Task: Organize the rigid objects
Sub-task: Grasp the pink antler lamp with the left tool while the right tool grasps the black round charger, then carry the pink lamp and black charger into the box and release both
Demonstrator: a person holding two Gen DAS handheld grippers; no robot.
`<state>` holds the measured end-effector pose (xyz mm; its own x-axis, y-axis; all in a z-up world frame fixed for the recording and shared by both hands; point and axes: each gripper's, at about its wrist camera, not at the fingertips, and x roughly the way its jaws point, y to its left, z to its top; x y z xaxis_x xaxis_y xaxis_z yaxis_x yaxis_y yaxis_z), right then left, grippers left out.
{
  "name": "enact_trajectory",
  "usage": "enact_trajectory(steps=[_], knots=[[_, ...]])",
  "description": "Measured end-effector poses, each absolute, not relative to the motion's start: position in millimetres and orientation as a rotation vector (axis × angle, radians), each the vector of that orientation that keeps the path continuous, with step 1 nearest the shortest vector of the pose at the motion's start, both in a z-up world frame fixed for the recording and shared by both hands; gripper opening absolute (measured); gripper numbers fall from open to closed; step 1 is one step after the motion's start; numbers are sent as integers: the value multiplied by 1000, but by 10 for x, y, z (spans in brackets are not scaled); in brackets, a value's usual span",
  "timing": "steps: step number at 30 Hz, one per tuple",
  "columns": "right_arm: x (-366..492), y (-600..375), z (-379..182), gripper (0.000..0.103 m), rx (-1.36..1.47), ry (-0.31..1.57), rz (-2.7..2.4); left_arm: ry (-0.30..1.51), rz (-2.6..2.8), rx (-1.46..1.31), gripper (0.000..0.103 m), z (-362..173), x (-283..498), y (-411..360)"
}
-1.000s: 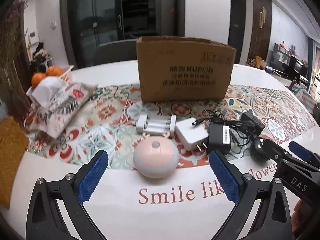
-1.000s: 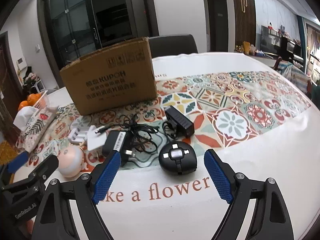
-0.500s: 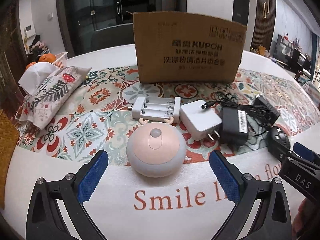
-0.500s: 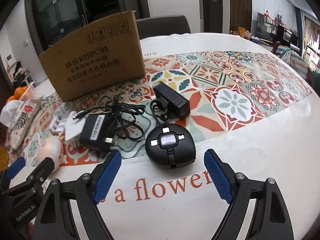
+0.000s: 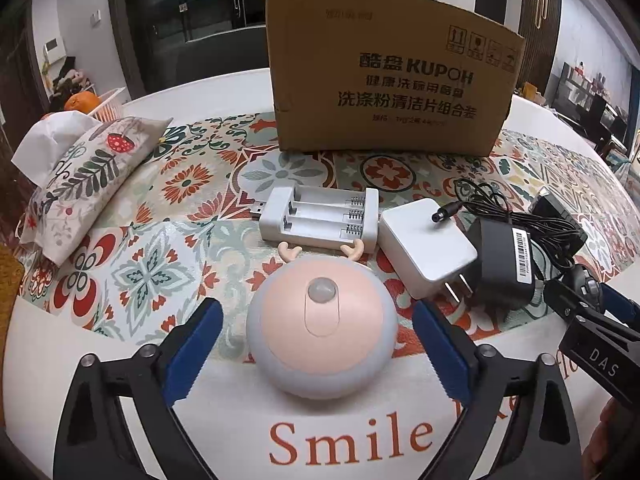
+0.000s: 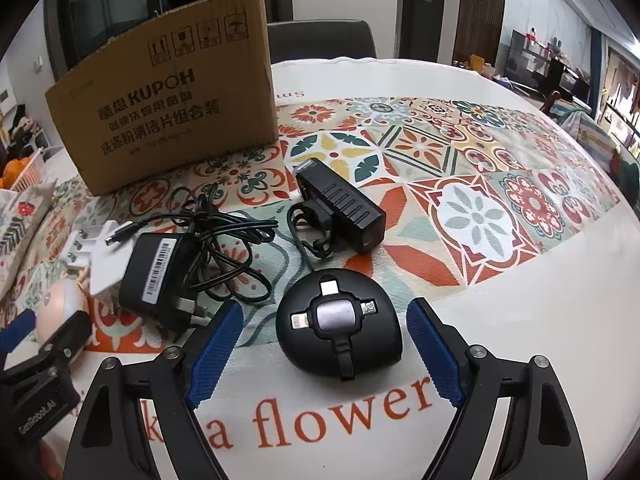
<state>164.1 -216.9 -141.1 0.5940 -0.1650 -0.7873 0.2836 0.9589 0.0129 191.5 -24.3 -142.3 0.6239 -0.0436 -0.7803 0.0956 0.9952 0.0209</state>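
Note:
A pink dome-shaped light with small antlers [image 5: 322, 328] sits on the tablecloth between the blue pads of my left gripper [image 5: 316, 308]. The jaws are closing, with a gap still showing on both sides. My right gripper [image 6: 325, 306] stands open around a black round cable hub [image 6: 340, 332], its pads clear of it. Behind these lie a white battery charger [image 5: 320, 220], a white plug adapter [image 5: 426, 244], a black power adapter [image 6: 154, 272] with tangled cord, and a black rectangular adapter [image 6: 344, 208]. A cardboard box [image 5: 392, 88] stands upright at the back.
A patterned tissue pouch [image 5: 80, 184] lies at the left, with oranges [image 5: 82, 102] in a white basket behind it. The patterned cloth [image 6: 480, 216] stretches bare to the right. A dark chair [image 6: 320, 40] stands behind the table.
Both grippers have come down and forward, so the pink light and the black hub now sit between their pads. The left jaws have narrowed a little.

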Motion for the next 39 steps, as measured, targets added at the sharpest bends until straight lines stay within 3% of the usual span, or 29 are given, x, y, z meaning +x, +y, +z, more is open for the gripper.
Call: enact_trajectory(steps=[8,11,17,39], knots=[[1705,-2193,-1461,81,137,909,-260,918,-101,45,79,-1489,1973,-250],[1696,-2170,-1455,71,132,902,-243,913,-102,48,74,-1499,1967,-240],[1672,-2126,-1442,57,121,891,-221,915,-119,42,74,-1491,1948,-229],[1370,-2076,-1120,57,147,802,-149,803,-162,47,74,-1086,1667,-270]])
